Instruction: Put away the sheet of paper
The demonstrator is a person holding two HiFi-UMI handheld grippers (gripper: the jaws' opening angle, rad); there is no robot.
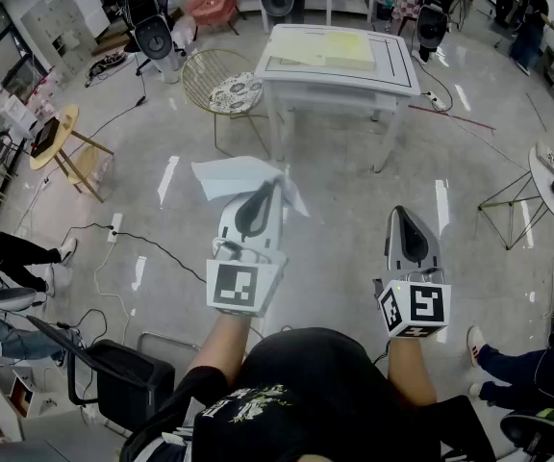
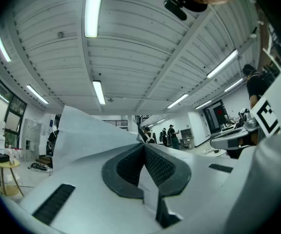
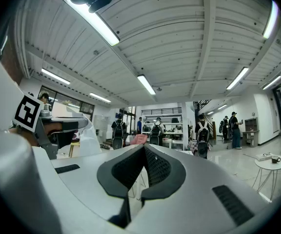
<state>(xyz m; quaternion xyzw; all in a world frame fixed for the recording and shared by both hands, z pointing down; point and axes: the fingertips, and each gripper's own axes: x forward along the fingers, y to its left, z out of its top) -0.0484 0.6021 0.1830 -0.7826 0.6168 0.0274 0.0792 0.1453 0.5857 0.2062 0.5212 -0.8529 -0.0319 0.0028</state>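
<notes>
A crumpled white sheet of paper hangs in the air over the floor, pinched at its right edge by my left gripper, which is shut on it. In the left gripper view the paper spreads up and left from the closed jaws of the left gripper, and a strip of it runs down between the pads. My right gripper is held level to the right of it, shut with nothing in it. In the right gripper view its jaws meet at the tip. A white table with yellow sheets stands ahead.
A gold wire chair stands left of the table. A round yellow side table is at the far left and a small round white table at the right. A black box and cables lie on the floor near my left. People sit at both sides.
</notes>
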